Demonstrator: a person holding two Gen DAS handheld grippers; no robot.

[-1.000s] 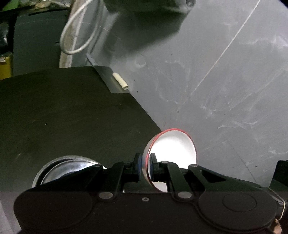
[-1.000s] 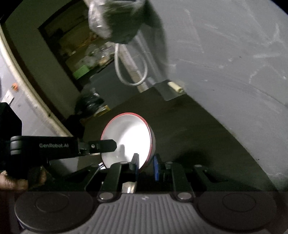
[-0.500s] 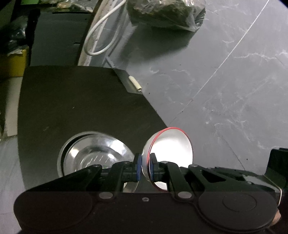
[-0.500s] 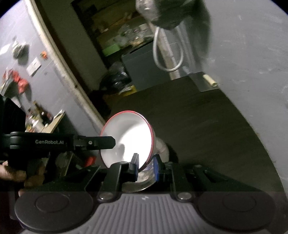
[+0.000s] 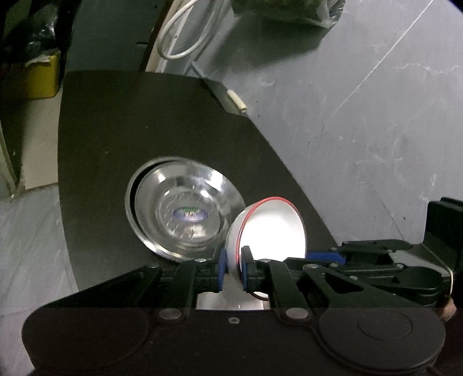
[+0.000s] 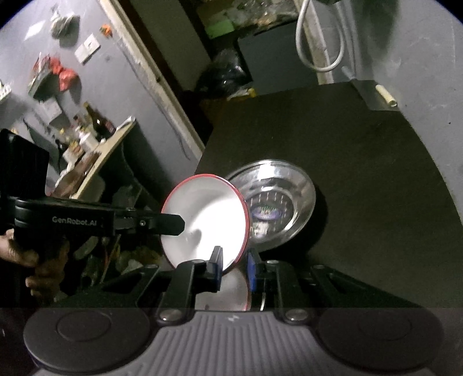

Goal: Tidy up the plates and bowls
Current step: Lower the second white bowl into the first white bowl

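A white bowl with a red rim (image 5: 275,228) hangs tilted on its side above the dark table (image 5: 121,121). Both grippers hold it. My left gripper (image 5: 231,267) is shut on its rim, one blue pad inside and one outside. My right gripper (image 6: 234,267) is shut on the rim of the same white bowl (image 6: 202,219), and its arm reaches in from the right in the left wrist view. A shiny steel bowl (image 5: 188,208) sits upright on the table just beyond the white bowl, nested in a second steel rim. The same steel bowl (image 6: 283,202) shows in the right wrist view.
A grey marbled wall (image 5: 361,115) runs along the table's right side. A white cable loop (image 5: 185,37) and a plastic bag (image 5: 289,11) hang at the back. A person's hand (image 6: 26,254) grips the left tool. A cluttered shelf (image 6: 86,144) stands off the table's left edge.
Both grippers carried the white bowl across the table toward the steel bowl, which has come fully into both views. The right wrist view has rolled, now showing the room to the left.
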